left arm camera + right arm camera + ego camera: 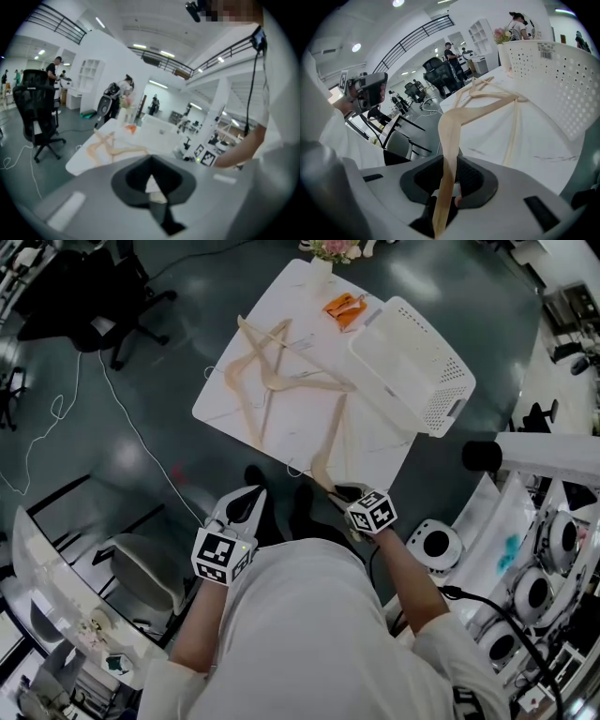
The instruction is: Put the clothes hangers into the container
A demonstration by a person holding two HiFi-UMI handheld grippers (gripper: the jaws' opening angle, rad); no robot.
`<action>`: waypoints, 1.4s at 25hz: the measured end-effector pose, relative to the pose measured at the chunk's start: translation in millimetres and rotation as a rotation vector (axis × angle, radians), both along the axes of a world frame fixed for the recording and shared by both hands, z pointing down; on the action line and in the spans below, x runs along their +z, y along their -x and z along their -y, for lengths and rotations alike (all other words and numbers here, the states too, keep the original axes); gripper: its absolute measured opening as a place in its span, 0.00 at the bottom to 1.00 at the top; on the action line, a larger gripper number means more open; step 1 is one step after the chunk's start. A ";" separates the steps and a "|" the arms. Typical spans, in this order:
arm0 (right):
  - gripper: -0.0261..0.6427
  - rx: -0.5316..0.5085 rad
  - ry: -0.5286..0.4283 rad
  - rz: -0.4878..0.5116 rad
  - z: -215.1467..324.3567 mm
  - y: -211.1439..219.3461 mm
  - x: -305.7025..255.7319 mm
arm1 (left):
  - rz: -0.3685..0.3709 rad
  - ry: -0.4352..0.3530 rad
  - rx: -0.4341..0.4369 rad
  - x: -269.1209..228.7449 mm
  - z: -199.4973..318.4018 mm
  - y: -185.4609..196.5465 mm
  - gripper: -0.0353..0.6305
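**Head view:** The white perforated plastic container (pixel 441 390) stands at the far right of the white table (pixel 380 456). No hanger shows inside it, so the task looks barely begun. A loose pile of pale wooden clothes hangers (pixel 267 371) lies on the table to the left of the container. One more pale wooden hanger (pixel 333 442) reaches from the table's near edge into the right gripper (pixel 342 491). The left gripper (pixel 246 507) hangs off the table's near edge, its jaws drawn to a point.

**Left gripper view:** The left gripper (pixel 151 180) has its jaws together at the tips with nothing between them. The piled hangers (pixel 110 147) and the container (pixel 157 131) lie well ahead of it.

**Right gripper view:** The right gripper (pixel 447 187) has its pads clamped on one arm of the held hanger (pixel 454 122), whose other end points toward the container's holed wall (pixel 553 84). The other hangers (pixel 487 86) rest further back.

By this reading, the first hanger is gripped but not yet delivered, and all the rest remain to be moved.
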State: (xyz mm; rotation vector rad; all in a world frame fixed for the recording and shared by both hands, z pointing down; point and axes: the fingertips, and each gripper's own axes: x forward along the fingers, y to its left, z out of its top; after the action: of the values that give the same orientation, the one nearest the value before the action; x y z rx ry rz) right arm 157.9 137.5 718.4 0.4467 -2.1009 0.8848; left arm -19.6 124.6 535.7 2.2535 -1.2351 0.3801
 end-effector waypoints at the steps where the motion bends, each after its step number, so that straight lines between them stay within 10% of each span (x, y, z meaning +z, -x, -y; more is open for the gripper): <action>1: 0.16 0.001 -0.002 0.011 0.4 0.7 -4.8 | 0.001 -0.003 0.005 -0.9 2.0 -0.3 0.06; 35: 0.16 0.079 -0.193 0.184 68.1 91.5 -144.2 | 0.009 -0.060 0.289 -5.4 68.1 44.4 0.06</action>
State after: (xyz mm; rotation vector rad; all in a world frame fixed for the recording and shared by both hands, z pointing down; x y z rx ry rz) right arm 66.3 69.4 574.1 0.5704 -2.3634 0.7964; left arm -63.9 56.5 530.3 2.4904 -0.9359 0.4653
